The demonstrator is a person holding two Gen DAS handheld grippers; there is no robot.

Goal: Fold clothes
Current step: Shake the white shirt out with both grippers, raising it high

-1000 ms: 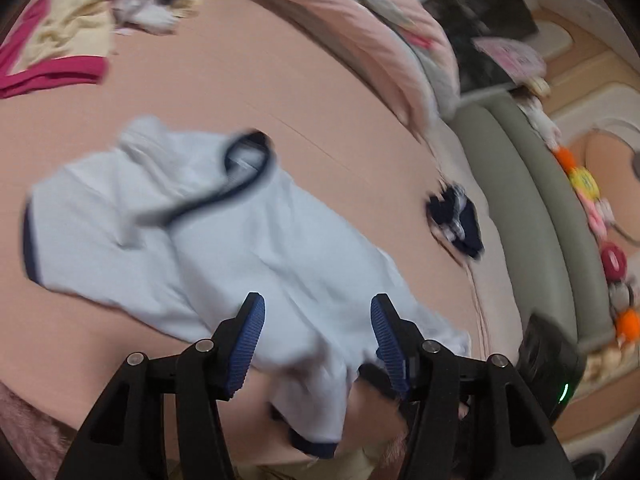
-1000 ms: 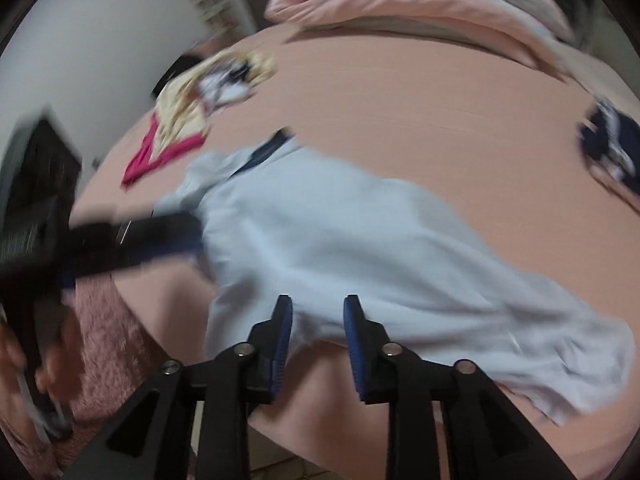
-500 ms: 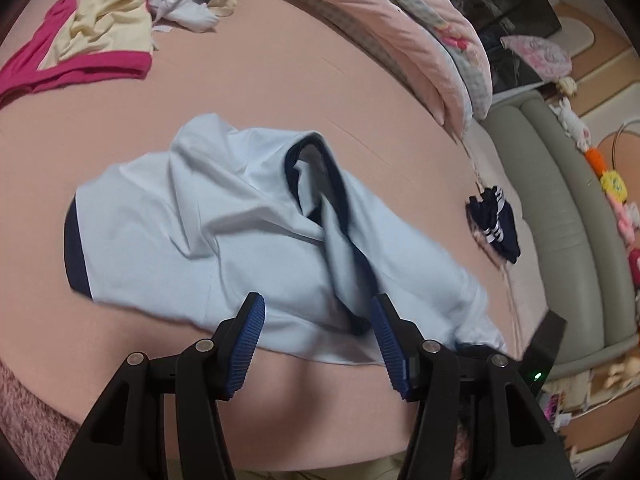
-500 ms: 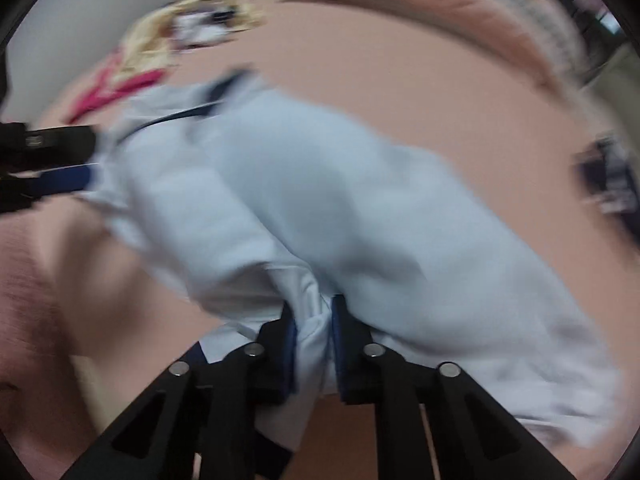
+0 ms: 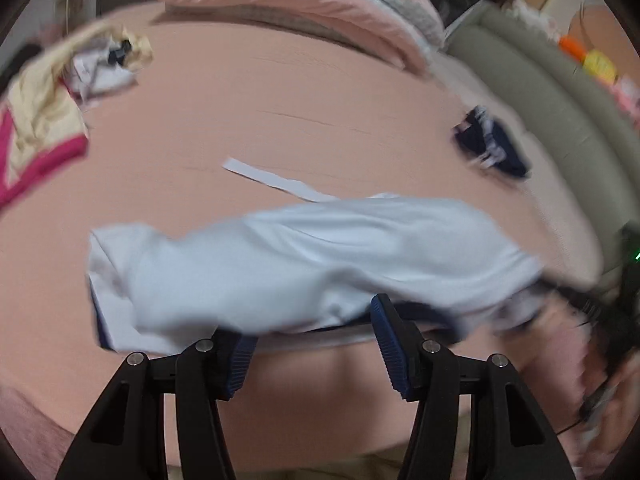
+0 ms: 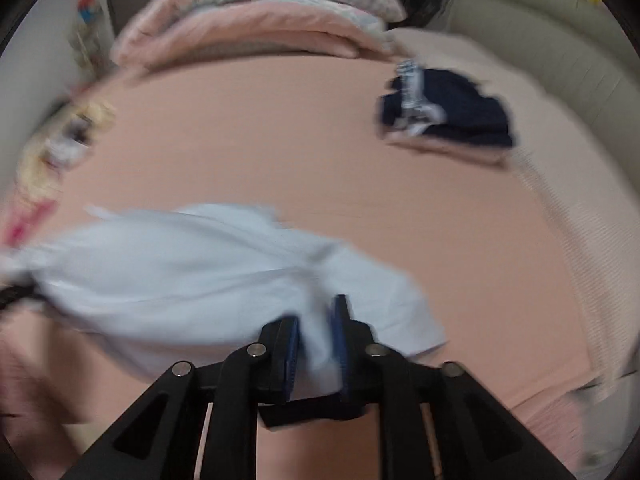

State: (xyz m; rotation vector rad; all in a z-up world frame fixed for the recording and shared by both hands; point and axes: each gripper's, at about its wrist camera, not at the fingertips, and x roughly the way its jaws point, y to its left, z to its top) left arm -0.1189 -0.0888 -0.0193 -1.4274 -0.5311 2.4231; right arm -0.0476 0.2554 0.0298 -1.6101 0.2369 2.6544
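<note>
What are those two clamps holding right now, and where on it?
The right gripper has a bunched fold of the light blue shirt between its opening jaws. The left gripper stands open at the shirt's near edge, gripping nothing.

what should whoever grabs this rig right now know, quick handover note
Right gripper: jaws opening, a bunch of the light blue shirt between its pads.
Left gripper: open, holding nothing; the shirt's near edge drapes over its fingertips.
Shirt is crumpled in a strip across the pink bed, not yet folded.
Navy garment lies far right, looks folded; a yellow and pink pile waits far left.
Left: spread the shirt flat, fold it, then the pile.
</note>
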